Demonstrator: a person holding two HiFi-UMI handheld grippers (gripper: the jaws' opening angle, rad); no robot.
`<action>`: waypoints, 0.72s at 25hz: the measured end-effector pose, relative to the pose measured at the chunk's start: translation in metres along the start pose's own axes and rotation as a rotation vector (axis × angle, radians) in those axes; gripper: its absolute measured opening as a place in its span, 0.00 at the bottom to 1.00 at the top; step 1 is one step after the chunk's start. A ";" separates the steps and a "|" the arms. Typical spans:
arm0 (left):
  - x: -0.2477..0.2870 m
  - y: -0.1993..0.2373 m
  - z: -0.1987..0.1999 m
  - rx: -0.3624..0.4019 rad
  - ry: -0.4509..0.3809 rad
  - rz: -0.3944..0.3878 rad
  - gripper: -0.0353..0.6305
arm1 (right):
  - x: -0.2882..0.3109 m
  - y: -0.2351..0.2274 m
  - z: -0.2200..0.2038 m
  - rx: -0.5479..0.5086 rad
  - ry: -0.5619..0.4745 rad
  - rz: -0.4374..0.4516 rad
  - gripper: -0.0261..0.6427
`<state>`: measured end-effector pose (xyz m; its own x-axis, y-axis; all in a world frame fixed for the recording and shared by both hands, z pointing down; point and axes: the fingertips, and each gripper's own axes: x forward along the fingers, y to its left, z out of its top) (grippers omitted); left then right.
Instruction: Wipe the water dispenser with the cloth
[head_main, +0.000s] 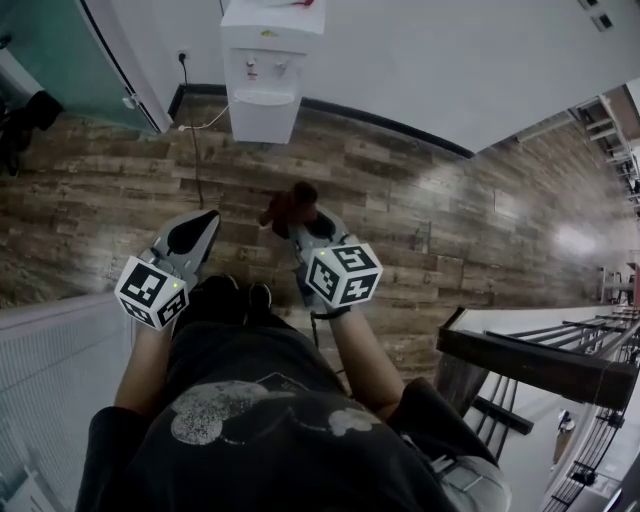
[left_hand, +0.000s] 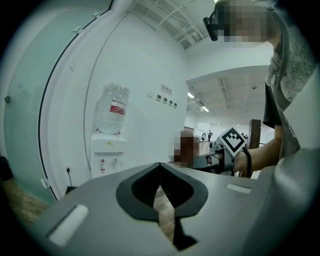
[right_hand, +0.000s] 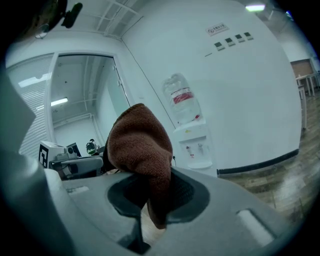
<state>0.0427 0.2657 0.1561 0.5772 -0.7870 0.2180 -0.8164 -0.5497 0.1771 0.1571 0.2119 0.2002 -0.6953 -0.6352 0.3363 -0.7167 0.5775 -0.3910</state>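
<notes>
Your left gripper (left_hand: 160, 170): jaws together at the tips, nothing between them.
Your right gripper (right_hand: 150, 197): clamped on the brown cloth (right_hand: 140, 150), which bunches up above the jaws.
Water dispenser (head_main: 262, 85): against the white wall, well apart from both your grippers, across the wooden floor (head_main: 450, 230).

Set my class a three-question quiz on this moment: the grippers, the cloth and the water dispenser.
1. What does the right gripper clamp? A a bottle; B a cloth; C nothing.
2. True or false: the cloth is touching the water dispenser.
3. Fill in: the left gripper is shut and holds ____.
Key: 1 B; 2 false, the dispenser stands across the floor by the wall; 3 nothing.
</notes>
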 end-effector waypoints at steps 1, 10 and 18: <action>0.003 0.004 0.001 -0.001 0.000 0.000 0.08 | 0.003 -0.002 0.001 0.001 0.005 -0.005 0.12; 0.057 0.071 0.000 -0.050 -0.019 -0.066 0.08 | 0.043 -0.032 0.021 -0.001 0.004 -0.120 0.12; 0.112 0.155 0.031 -0.030 -0.020 -0.127 0.08 | 0.124 -0.061 0.078 -0.025 -0.004 -0.195 0.12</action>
<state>-0.0198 0.0837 0.1787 0.6753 -0.7169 0.1733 -0.7355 -0.6371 0.2305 0.1187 0.0575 0.1992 -0.5429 -0.7385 0.3997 -0.8390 0.4559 -0.2971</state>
